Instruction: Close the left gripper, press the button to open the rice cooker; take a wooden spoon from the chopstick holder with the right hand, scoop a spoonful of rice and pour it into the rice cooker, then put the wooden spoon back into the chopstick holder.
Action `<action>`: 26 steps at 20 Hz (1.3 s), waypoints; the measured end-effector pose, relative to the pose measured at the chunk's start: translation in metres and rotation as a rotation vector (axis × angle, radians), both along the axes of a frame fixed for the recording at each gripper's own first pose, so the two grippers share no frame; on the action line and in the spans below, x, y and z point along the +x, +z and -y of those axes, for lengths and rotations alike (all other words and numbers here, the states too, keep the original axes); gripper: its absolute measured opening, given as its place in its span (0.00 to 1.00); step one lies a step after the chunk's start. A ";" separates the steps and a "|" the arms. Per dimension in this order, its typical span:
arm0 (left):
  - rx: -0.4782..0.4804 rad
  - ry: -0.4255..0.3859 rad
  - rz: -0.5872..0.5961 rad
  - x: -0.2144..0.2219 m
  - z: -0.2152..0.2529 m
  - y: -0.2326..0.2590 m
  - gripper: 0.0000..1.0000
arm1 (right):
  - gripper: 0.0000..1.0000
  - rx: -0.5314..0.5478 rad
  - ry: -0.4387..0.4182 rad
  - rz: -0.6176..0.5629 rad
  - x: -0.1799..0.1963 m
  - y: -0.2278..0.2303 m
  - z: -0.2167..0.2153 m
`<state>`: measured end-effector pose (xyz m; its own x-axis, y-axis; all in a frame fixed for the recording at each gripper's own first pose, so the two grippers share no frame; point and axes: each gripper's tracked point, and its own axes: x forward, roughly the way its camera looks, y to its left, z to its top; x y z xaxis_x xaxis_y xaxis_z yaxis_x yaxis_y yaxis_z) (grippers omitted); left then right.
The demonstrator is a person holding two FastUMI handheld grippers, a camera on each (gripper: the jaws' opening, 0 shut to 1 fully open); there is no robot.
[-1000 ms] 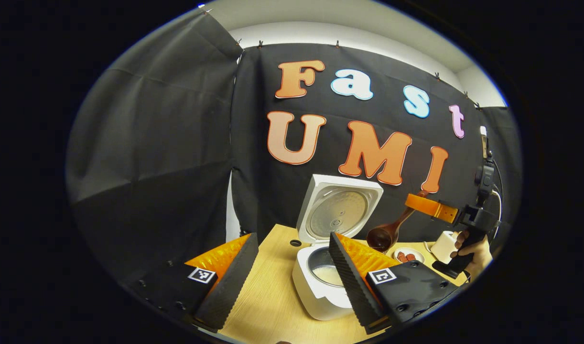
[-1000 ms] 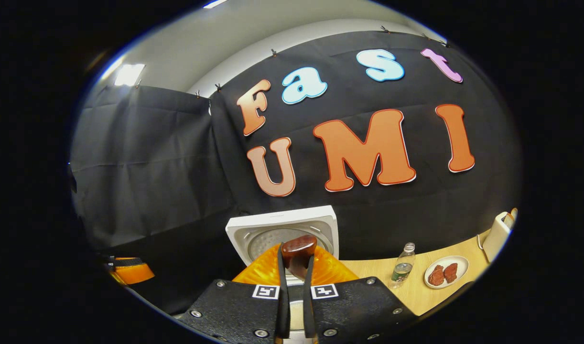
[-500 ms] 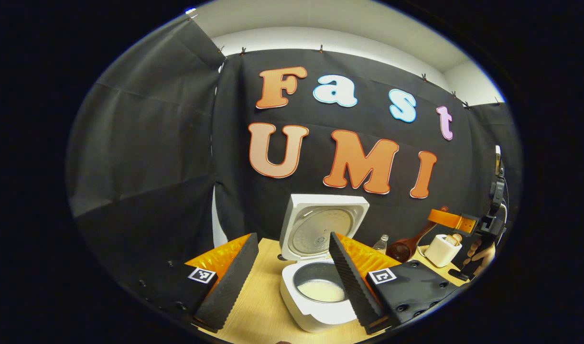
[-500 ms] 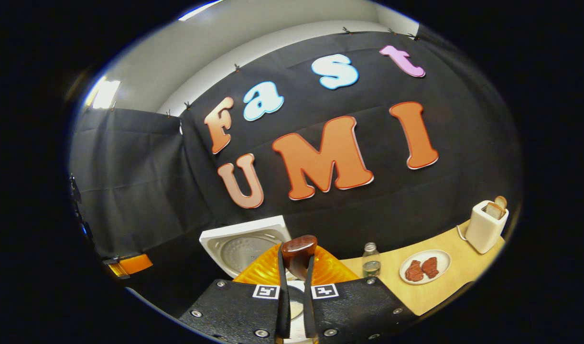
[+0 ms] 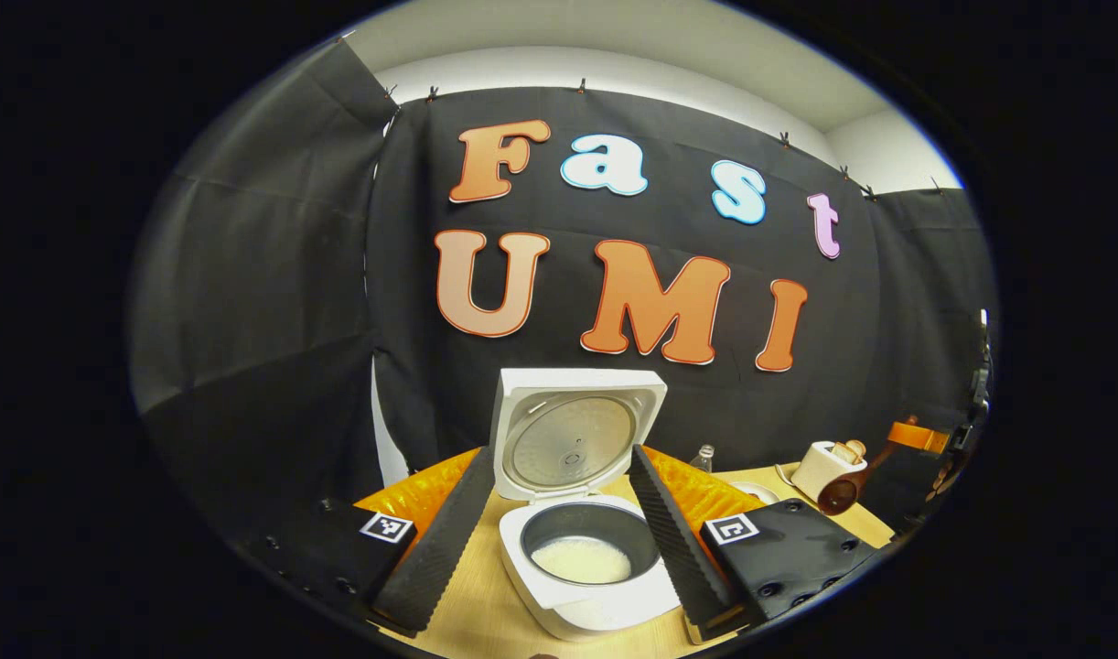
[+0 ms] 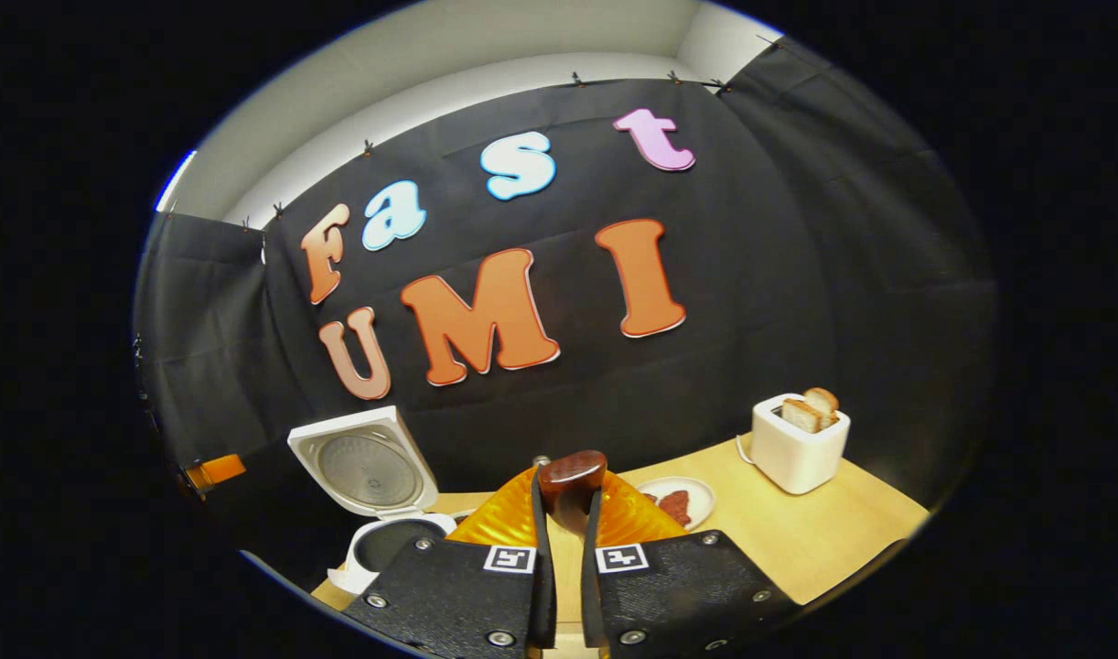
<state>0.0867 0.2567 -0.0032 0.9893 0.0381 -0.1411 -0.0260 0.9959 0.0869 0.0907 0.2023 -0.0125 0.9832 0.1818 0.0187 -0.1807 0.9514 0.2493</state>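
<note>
The white rice cooker (image 5: 577, 586) stands open, lid (image 5: 573, 435) upright, with white rice (image 5: 582, 558) in its dark pot. My left gripper (image 5: 559, 455) is open, one finger on each side of the cooker, holding nothing. At the far right, my right gripper (image 5: 925, 439) holds the dark wooden spoon (image 5: 843, 492), bowl hanging down beside the toaster (image 5: 820, 467). In the right gripper view, my right gripper (image 6: 566, 499) is shut on the spoon's handle end (image 6: 571, 474), and the cooker (image 6: 376, 540) sits low at the left.
A white toaster (image 6: 797, 444) with bread slices stands at the back right of the wooden table (image 6: 824, 540). A white plate (image 6: 696, 499) with pieces of meat lies just beyond my right fingers. A small clear bottle (image 5: 703, 458) stands behind the cooker.
The right gripper has carried the spoon from over the cooker away to the right, toward the toaster. The left gripper stays open and has swung so the cooker sits centred between its fingers.
</note>
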 end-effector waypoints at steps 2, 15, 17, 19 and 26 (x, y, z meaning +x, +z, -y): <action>-0.005 0.001 0.001 0.000 0.000 0.001 1.00 | 0.10 0.016 -0.042 -0.043 -0.008 -0.020 0.027; -0.004 0.055 -0.015 -0.012 -0.006 -0.001 1.00 | 0.11 0.052 -0.139 -0.267 -0.016 -0.156 0.071; 0.002 0.059 -0.021 -0.014 -0.004 -0.002 1.00 | 0.11 0.083 -0.140 -0.289 -0.012 -0.171 0.073; 0.010 0.063 -0.025 -0.014 -0.003 -0.003 1.00 | 0.11 0.128 -0.141 -0.316 -0.007 -0.186 0.079; 0.024 0.047 0.003 -0.004 0.010 0.014 1.00 | 0.24 0.300 -0.202 -0.380 -0.008 -0.202 0.120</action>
<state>0.0826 0.2469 0.0105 0.9868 0.0875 -0.1364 -0.0726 0.9912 0.1104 0.0830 0.0822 -0.2146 0.9455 0.0296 -0.3243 0.1551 0.8348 0.5282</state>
